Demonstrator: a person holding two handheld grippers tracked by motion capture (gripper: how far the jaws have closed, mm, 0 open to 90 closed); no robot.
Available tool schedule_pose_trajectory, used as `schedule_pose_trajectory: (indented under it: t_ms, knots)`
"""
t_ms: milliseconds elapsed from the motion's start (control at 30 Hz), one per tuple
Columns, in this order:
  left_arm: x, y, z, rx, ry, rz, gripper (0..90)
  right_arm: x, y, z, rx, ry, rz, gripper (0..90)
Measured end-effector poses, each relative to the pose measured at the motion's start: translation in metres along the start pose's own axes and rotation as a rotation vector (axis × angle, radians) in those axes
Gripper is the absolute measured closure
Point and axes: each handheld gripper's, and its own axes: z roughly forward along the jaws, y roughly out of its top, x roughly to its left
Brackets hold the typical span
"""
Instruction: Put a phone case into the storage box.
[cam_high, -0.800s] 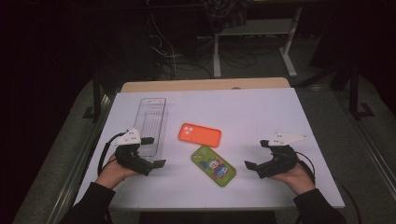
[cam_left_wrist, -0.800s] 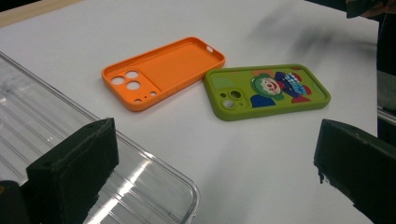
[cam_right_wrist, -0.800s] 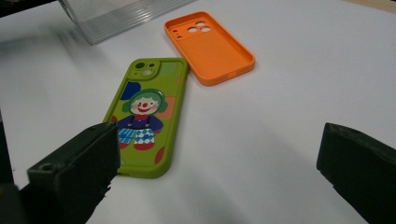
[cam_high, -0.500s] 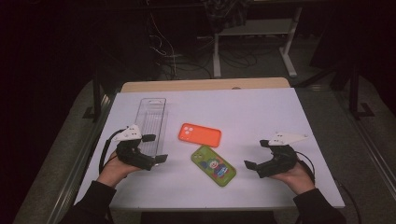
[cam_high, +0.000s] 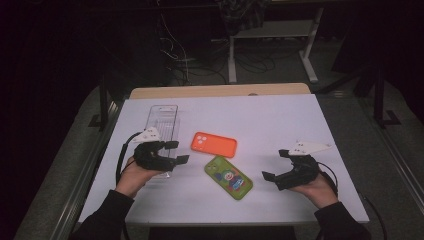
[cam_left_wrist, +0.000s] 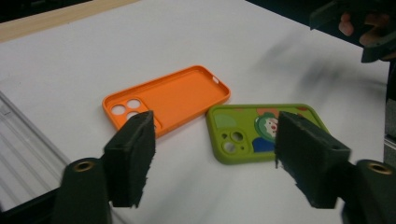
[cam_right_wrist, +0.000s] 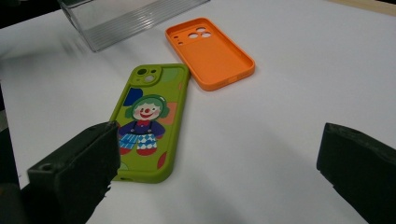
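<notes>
Jaws of both grippers gape empty, green phone case (cam_high: 228, 177) lying between them.

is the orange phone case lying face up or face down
Hollow side up: the orange silicone phone case shows its raised rim and open inside, flat on the white table.

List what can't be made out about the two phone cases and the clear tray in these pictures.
- Green case: whether a phone sits inside; it lies picture side up in all views.
- Green case, left gripper view: its far end hides behind a tool pad.
- Orange case: its outer back lies against the table.
- Clear tray: near end hidden by the left tool in the high view; cut by the top edge in the right gripper view.
</notes>
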Motion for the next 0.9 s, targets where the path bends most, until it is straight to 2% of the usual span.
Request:
schedule_pose_trajectory:
  t_ms: [67, 333, 467, 700, 800, 900]
  knots:
    - [-0.002, 0.006, 0.008, 0.005, -0.002, -0.015, 37.7, 0.000, 0.000, -0.001, -0.001, 0.001, 0.004, 0.0]
    - [-0.008, 0.014, 0.024, 0.039, 0.021, -0.025, 58.3, 0.000, 0.000, 0.000, 0.001, 0.003, 0.001, 0.0]
    - [-0.016, 0.019, 0.035, 0.061, 0.055, -0.039, 70.9, 0.000, 0.000, 0.000, -0.002, 0.004, 0.002, 0.0]
    - [-0.024, 0.023, 0.053, 0.050, 0.103, -0.054, 87.1, -0.001, 0.000, -0.001, -0.006, 0.008, 0.002, 0.0]
    - [-0.025, 0.022, 0.060, 0.059, 0.121, -0.058, 89.6, -0.001, 0.000, -0.001, -0.009, 0.010, -0.001, 0.0]
    - [-0.026, 0.022, 0.067, 0.091, 0.148, -0.043, 89.7, -0.001, 0.000, -0.002, -0.010, 0.011, 0.000, 0.0]
